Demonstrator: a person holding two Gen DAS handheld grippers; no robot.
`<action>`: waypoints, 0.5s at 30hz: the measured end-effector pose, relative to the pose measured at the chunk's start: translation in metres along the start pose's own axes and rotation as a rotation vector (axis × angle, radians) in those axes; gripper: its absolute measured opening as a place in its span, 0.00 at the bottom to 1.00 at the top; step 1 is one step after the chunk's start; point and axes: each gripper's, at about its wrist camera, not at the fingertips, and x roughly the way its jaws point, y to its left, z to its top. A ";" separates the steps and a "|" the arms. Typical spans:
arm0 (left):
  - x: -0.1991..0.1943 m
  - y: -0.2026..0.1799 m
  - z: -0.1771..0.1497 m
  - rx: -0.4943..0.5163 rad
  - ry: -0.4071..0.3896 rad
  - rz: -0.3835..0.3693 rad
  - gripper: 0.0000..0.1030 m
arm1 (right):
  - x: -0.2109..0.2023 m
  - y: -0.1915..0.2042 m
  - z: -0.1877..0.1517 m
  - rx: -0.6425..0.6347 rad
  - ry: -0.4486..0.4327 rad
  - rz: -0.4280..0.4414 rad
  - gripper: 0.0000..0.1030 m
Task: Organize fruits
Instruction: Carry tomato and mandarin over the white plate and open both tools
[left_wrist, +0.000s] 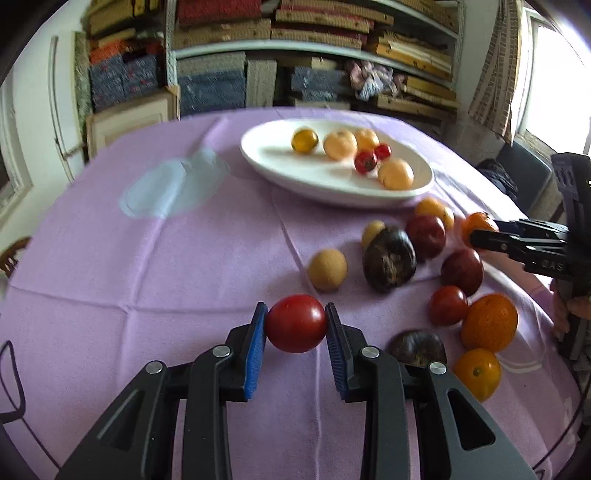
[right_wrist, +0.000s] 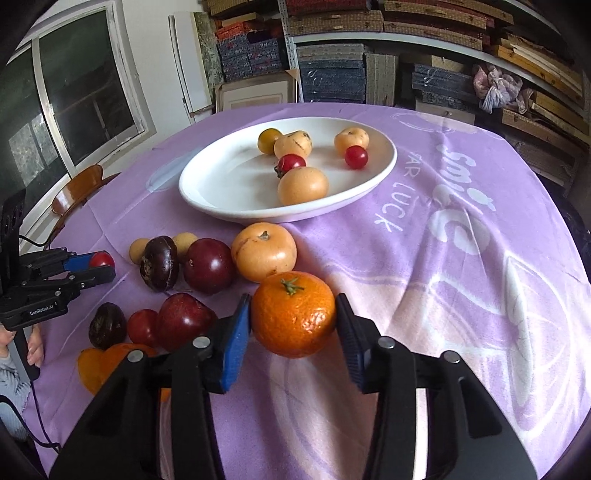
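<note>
Gripping glossy round tomato (left_wrist: 296, 323), ribbed blue pads (left_wrist: 256, 345); dimpled mandarin (right_wrist: 293, 314)

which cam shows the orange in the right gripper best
The right wrist view: the orange fills the centre between the right gripper's blue pads, stem and peel clear. The left wrist view shows only a blurred sliver of it at the far right.

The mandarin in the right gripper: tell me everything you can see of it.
The mandarin is round, bright orange, with glossy dimpled peel and a small green stem stub on top, so it sits roughly upright. The right gripper is shut on it, one blue pad on each side. Whether it rests on the purple cloth or hangs just above cannot be told. It sits in front of the white plate, close to a pale yellow fruit behind it.
</note>
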 end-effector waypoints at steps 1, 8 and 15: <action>-0.003 0.001 0.004 -0.004 -0.013 0.007 0.31 | -0.010 -0.001 0.005 0.007 -0.026 -0.002 0.43; -0.024 -0.002 0.087 -0.011 -0.132 0.014 0.30 | -0.060 0.001 0.078 0.009 -0.208 -0.024 0.43; 0.039 -0.019 0.125 -0.016 -0.057 -0.019 0.30 | 0.017 0.003 0.107 0.030 -0.143 -0.028 0.43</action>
